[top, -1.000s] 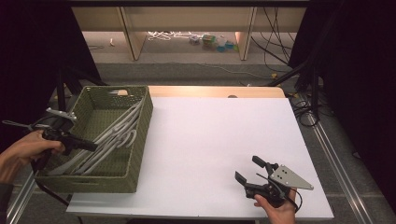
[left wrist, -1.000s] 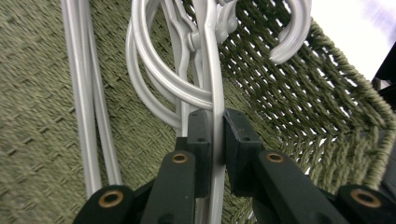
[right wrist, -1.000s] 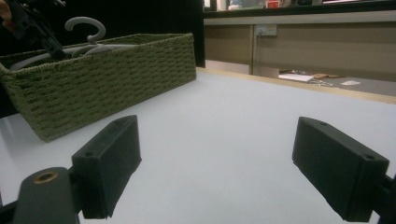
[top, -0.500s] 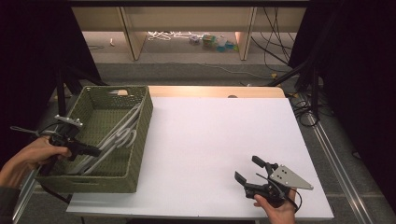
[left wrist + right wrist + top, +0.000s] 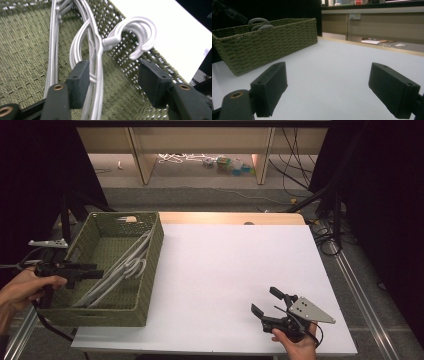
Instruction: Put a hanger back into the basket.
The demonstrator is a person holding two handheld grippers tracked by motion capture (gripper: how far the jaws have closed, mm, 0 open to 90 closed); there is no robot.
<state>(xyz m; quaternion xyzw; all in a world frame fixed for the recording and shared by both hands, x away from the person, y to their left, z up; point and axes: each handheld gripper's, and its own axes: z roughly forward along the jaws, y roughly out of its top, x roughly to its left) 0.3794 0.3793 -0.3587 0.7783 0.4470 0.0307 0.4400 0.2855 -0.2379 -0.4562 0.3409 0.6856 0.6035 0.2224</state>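
Several white hangers (image 5: pixel 96 65) are lying in the green basket (image 5: pixel 150 265); the left tool (image 5: pixel 113 77), just opened, straddles their wires unclenched. One hanger alone should be gripped. The right tool (image 5: pixel 334 92) is spread, empty.

Glossy white plastic hangers (image 5: pixel 96 57) lie in a rough, matt woven basket (image 5: pixel 150 270).

L gripper (image 5: pixel 92 272) jaws just opened off hangers (image 5: pixel 122 270), hand pulled back
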